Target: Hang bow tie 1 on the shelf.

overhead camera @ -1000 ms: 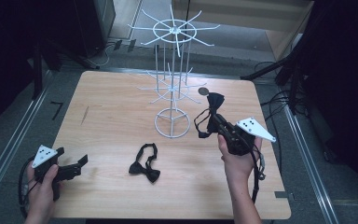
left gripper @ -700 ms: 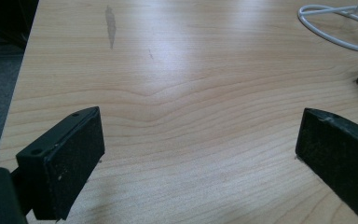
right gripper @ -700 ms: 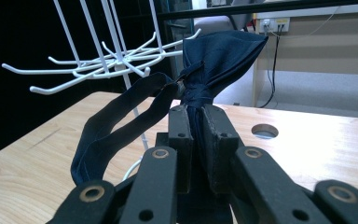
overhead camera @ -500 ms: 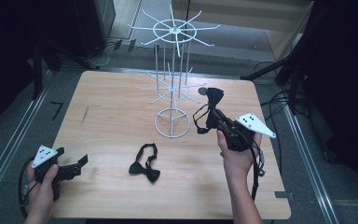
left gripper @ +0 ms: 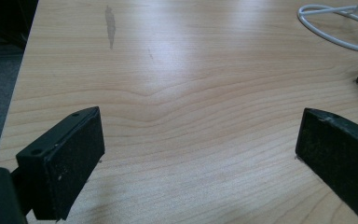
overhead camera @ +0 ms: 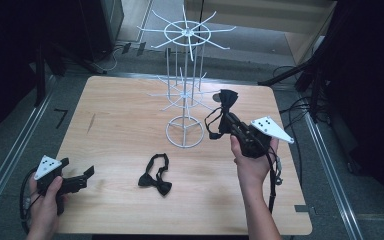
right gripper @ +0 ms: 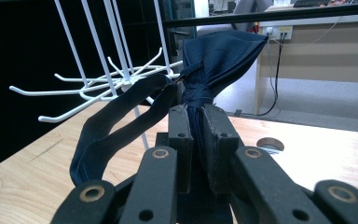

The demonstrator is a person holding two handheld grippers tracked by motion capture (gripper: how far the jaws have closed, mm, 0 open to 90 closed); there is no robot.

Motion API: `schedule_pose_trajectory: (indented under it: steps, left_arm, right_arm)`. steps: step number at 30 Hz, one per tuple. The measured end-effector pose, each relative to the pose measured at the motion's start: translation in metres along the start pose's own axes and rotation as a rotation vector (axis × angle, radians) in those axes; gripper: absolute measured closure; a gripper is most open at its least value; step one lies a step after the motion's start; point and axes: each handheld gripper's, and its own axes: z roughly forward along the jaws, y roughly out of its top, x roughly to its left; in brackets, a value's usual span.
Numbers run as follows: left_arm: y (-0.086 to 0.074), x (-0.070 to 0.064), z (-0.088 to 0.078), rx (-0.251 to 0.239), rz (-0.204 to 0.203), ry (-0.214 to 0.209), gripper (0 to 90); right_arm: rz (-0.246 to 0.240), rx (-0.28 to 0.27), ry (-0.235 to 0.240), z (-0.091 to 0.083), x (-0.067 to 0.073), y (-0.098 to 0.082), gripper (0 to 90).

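Right hand-held gripper (overhead camera: 228,121) is clamping a dark blue fabric bow tie (right gripper: 214,60) beside the white wire rack (overhead camera: 185,95), not yet hung. Left hand-held gripper (left gripper: 200,154) is resting with jaws apart on the wooden table (overhead camera: 120,125). A second black bow tie (overhead camera: 156,177) is lying there, awaiting pickup.

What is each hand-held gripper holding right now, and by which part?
The right hand-held gripper pinches a dark bow tie at its centre knot, beside the white rack. The left hand-held gripper holds nothing.
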Motion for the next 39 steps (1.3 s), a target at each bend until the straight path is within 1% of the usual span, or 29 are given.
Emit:
schedule_pose_trajectory:
  steps: [4, 10, 20, 29, 39]
  left_arm:
    - [0.000, 0.000, 0.000, -0.001, 0.001, 0.001, 1.5]
    - [0.000, 0.000, 0.000, -0.002, 0.001, -0.001, 1.5]
    - [0.000, 0.000, 0.000, -0.002, 0.003, 0.000, 1.5]
    - [0.000, 0.000, 0.000, -0.001, 0.004, 0.000, 1.5]
    - [0.000, 0.000, 0.000, -0.003, 0.002, -0.002, 1.5]
  right_arm:
    - [-0.002, 0.001, -0.001, 0.003, 0.000, 0.001, 83.8]
    - [0.010, 0.009, -0.009, 0.008, -0.001, 0.000, 83.8]
    - [0.020, 0.025, -0.015, 0.019, -0.002, -0.006, 83.8]
    - [0.027, 0.034, -0.014, 0.030, 0.002, -0.011, 83.8]
    - [0.053, 0.046, -0.009, 0.042, 0.007, -0.016, 83.7]
